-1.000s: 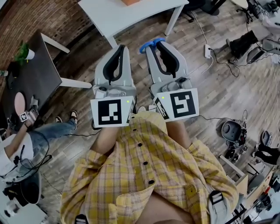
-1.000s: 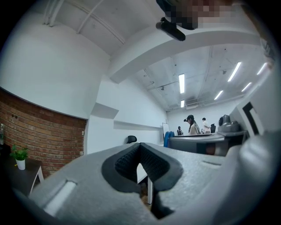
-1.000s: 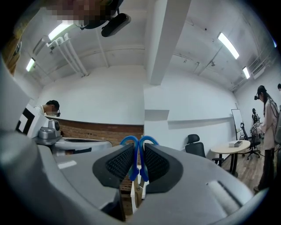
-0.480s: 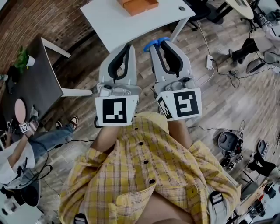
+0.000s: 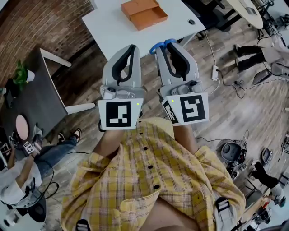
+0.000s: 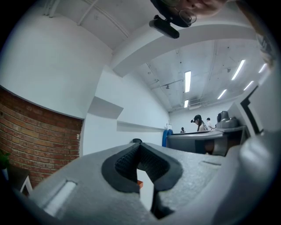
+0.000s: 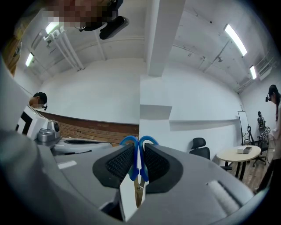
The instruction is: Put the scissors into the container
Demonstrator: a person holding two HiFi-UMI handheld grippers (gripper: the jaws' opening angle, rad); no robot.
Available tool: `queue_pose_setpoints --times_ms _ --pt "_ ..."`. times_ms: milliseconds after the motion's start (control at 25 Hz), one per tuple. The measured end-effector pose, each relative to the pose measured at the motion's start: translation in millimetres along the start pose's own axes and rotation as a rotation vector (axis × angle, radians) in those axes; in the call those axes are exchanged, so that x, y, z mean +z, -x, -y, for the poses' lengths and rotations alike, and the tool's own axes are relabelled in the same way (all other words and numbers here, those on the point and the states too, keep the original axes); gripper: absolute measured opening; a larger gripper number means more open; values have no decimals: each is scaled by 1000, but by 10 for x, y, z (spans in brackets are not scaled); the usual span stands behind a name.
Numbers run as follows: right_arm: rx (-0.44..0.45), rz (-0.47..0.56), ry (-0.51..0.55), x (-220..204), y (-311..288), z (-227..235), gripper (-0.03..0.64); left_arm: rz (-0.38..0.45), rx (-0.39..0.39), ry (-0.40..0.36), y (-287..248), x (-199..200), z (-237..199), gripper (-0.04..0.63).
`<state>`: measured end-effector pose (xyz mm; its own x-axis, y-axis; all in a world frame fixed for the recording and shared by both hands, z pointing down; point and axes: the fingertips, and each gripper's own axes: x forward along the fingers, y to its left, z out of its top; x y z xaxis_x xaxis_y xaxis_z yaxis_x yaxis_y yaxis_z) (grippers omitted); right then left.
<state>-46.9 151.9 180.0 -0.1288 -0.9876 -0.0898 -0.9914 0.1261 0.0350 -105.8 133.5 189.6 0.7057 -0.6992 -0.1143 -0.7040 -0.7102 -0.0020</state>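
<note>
Blue-handled scissors (image 5: pixel 159 46) (image 7: pixel 137 167) are clamped between the pads of my right gripper (image 5: pixel 165 46) (image 7: pixel 137 151), handle loops sticking out past the tips and blades pointing back toward the camera. My left gripper (image 5: pixel 130 48) (image 6: pixel 139 149) is beside it, jaws closed together with nothing between them. Both are held up in front of the person's chest. An orange open container (image 5: pixel 143 13) sits on the white table (image 5: pixel 113 27) ahead, beyond the gripper tips.
A dark table (image 5: pixel 31 92) with a small potted plant (image 5: pixel 21 74) stands at left. Another person (image 5: pixel 22 171) sits at lower left. Cables and a power strip (image 5: pixel 215 72) lie on the wooden floor at right. A black object (image 5: pixel 191 21) rests near the white table's right edge.
The view has shifted so the white table and orange container have come further into sight ahead of the grippers. Both grippers keep the same hold and pose.
</note>
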Motion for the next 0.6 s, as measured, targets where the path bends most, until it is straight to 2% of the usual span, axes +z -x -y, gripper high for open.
queue_pose_setpoints --times_ms 600 --pt "-43 -52 25 -161 -1210 249 80 -17 -38 28 -937 -193 -810 0"
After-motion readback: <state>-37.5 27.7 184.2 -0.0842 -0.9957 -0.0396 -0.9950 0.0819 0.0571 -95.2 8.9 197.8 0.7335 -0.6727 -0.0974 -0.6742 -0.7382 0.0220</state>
